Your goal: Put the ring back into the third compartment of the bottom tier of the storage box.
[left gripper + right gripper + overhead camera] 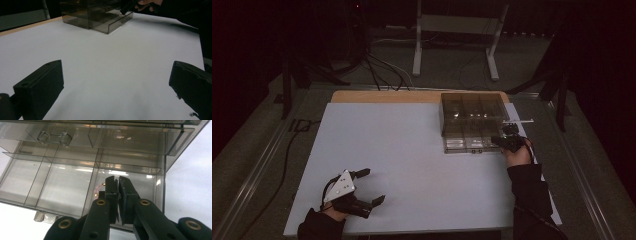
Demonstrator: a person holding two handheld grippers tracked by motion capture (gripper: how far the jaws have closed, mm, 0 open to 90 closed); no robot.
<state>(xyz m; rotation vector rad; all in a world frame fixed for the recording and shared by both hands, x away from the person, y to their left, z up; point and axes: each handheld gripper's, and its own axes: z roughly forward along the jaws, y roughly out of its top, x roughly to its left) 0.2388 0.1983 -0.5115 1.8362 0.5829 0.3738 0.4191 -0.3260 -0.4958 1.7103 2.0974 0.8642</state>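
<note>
Your right hand-held gripper (507, 142) is over the pulled-out bottom drawer (472, 143) of the see-through smoky plastic drawer box (472, 112), which sits on the far right part of the white table (412, 165). In the right gripper view, your right hand-held gripper (118, 185) has its two black jaws squeezed tight together, and I cannot see anything held between them. The tips hang over the drawer (62, 182), above the drawer's right-most little room. Just left of the jaws you can see a tiny pale pink thing with gold dots (99, 188) down in the drawer; it is too small to tell what it is. Your left hand-held gripper (366, 186) rests near the front left corner of the table, well apart from the box. Its jaws are spread wide with nothing in them, and in the left gripper view there is just bare table (112, 75) between them, with the box (97, 15) far off.
</note>
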